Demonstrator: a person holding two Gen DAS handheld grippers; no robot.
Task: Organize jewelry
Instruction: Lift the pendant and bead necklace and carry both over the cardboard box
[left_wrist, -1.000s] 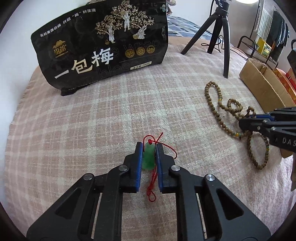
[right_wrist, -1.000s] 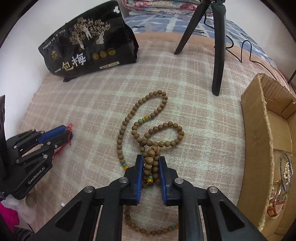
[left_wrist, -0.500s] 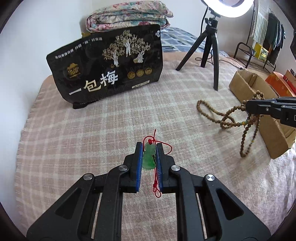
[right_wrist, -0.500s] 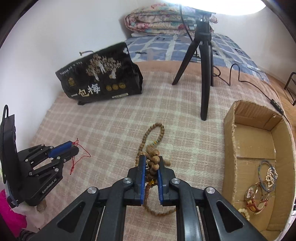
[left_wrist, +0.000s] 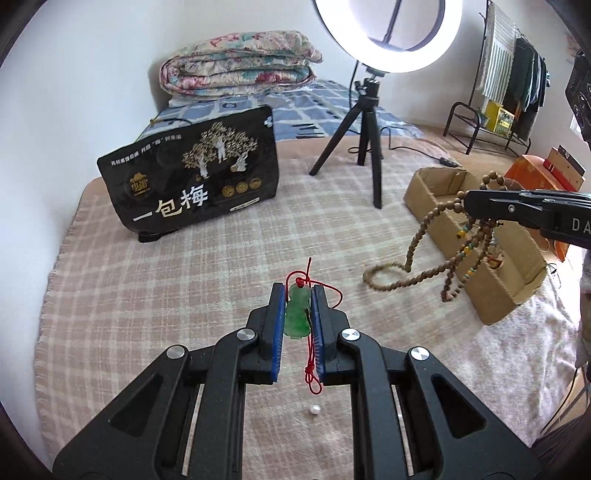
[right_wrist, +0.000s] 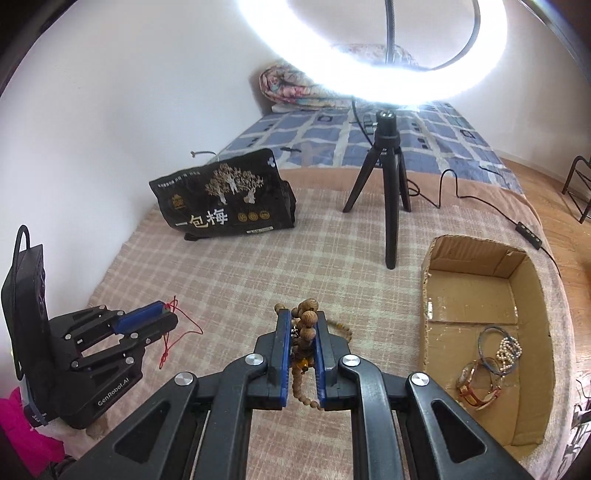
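My left gripper is shut on a green jade pendant with a red cord, held above the checked blanket. It shows at the left in the right wrist view. My right gripper is shut on a long wooden bead necklace. In the left wrist view the necklace hangs from the right gripper beside the cardboard box, its tail end still on the blanket.
The cardboard box at the right holds bracelets and a watch. A ring light on a black tripod and a black snack bag stand at the back. A small pearl lies on the blanket.
Both grippers have risen off the blanket. The pendant is lifted clear. The bead necklace has been pulled up and hangs from the right gripper, closer to the box.
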